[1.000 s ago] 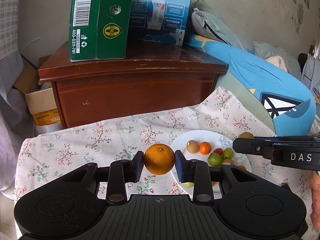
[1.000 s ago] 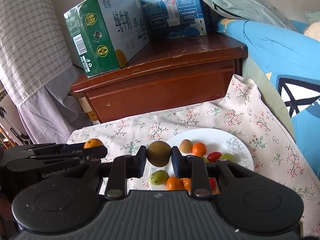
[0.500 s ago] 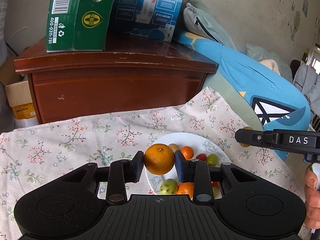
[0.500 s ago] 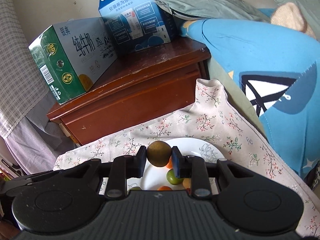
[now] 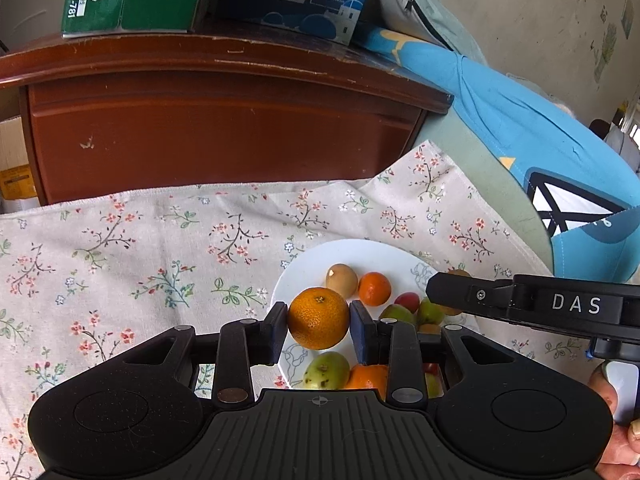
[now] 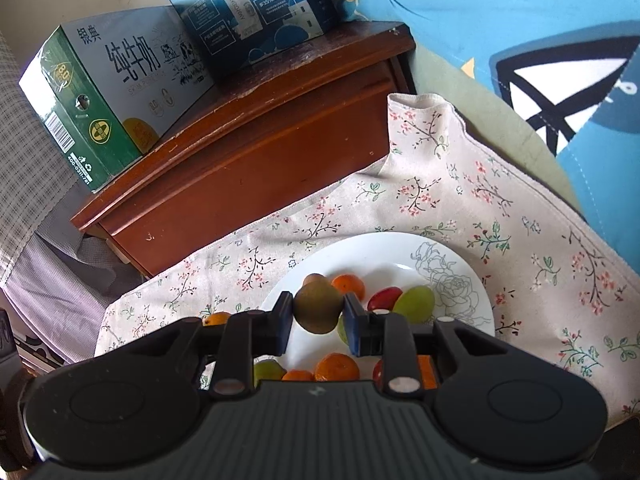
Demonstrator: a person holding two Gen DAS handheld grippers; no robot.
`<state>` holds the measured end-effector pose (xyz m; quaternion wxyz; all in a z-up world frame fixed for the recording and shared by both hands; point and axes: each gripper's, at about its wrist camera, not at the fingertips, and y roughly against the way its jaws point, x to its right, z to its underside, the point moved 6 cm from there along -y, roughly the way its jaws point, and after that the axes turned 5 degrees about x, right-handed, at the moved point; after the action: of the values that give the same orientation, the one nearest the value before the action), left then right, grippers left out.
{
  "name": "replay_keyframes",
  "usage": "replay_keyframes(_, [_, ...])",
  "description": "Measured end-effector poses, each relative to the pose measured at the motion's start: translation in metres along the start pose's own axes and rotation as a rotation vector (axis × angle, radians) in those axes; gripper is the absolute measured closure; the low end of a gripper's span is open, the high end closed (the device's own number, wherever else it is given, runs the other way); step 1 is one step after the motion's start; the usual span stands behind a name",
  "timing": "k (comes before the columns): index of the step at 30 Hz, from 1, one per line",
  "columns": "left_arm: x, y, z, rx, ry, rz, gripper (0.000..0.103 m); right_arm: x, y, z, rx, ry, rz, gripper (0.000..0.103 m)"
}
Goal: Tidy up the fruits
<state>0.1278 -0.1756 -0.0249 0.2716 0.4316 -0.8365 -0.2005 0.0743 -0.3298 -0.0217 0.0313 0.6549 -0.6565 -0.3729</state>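
Observation:
My left gripper [image 5: 319, 326] is shut on an orange mandarin [image 5: 318, 317], held just above the near left rim of the white plate [image 5: 360, 250]. My right gripper [image 6: 318, 314] is shut on a brown kiwi [image 6: 319, 307] over the same plate [image 6: 460, 276]. On the plate lie several small fruits: a kiwi [image 5: 342, 279], a mandarin [image 5: 374, 288], a red fruit [image 6: 384, 297], a green fruit [image 6: 416, 299]. In the left wrist view the right gripper's black finger [image 5: 472, 294] reaches in from the right over the plate.
A flowered cloth [image 5: 140, 256] covers the surface under the plate. Behind it stands a dark wooden cabinet [image 5: 224, 128] bearing a green carton [image 6: 104, 96] and a blue carton [image 6: 248, 12]. A blue cushion [image 5: 540, 132] lies to the right. A person's fingers [image 5: 618, 432] show at lower right.
Both grippers have sunk and moved in toward the plate, each still holding its fruit. The plate and cloth now look larger and nearer in both views.

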Motion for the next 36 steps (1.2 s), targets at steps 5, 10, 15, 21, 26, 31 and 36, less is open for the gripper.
replay_keyframes(5, [0.001, -0.012, 0.009, -0.024, 0.014, 0.005, 0.072, 0.001, -0.013, 0.005, -0.013, -0.008, 0.009, 0.076])
replay_keyframes(10, [0.007, -0.012, 0.009, -0.013, 0.003, 0.009, 0.071, -0.001, -0.024, 0.01, -0.021, -0.014, 0.004, 0.073])
replay_keyframes(15, [0.01, -0.003, 0.005, 0.011, -0.023, 0.0, 0.058, 0.002, -0.023, 0.005, 0.002, -0.042, 0.01, 0.072])
replay_keyframes(21, [0.011, 0.018, -0.004, 0.028, -0.057, -0.016, 0.048, 0.004, -0.011, -0.004, 0.034, -0.048, 0.037, 0.059])
replay_keyframes(26, [0.01, 0.039, -0.01, 0.02, -0.087, -0.071, 0.028, -0.001, 0.004, -0.008, 0.048, -0.012, 0.067, 0.044])
replay_keyframes(31, [0.01, 0.056, -0.005, -0.01, -0.107, -0.118, 0.02, -0.011, 0.02, -0.005, 0.047, 0.067, 0.097, 0.037])
replay_keyframes(36, [0.01, 0.068, 0.007, -0.042, -0.127, -0.158, 0.013, -0.017, 0.035, -0.002, 0.043, 0.088, 0.116, 0.024])
